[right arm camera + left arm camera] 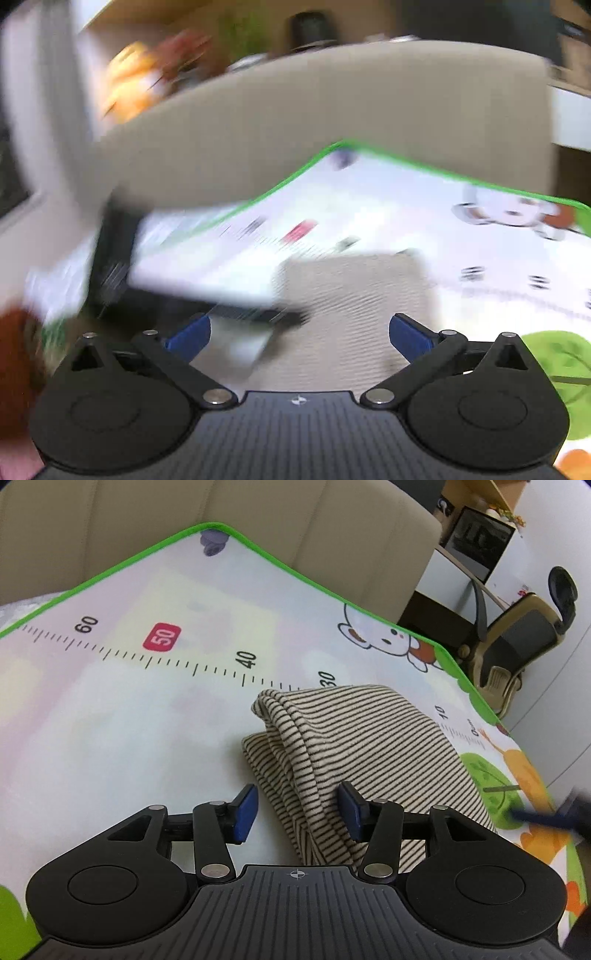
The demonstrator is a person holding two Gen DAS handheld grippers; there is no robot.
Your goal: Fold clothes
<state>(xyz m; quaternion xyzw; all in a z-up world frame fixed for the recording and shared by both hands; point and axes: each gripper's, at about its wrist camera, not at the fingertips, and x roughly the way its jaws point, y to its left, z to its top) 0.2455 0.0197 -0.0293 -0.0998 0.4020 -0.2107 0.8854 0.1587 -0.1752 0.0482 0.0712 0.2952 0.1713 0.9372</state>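
A beige garment with thin dark stripes lies folded on a play mat. In the left wrist view my left gripper hovers over the garment's near left edge. It is open: a fold of the cloth lies between the blue pads, and they do not press on it. The right wrist view is badly blurred. There my right gripper stands wide open above the garment with nothing gripped. A blurred blue fingertip of it shows at the right edge of the left wrist view.
The mat has a green border, a printed ruler and cartoon animals. A beige padded headboard rises behind it. An office chair and a desk stand beyond the mat's right edge. A dark blurred shape crosses the left of the right wrist view.
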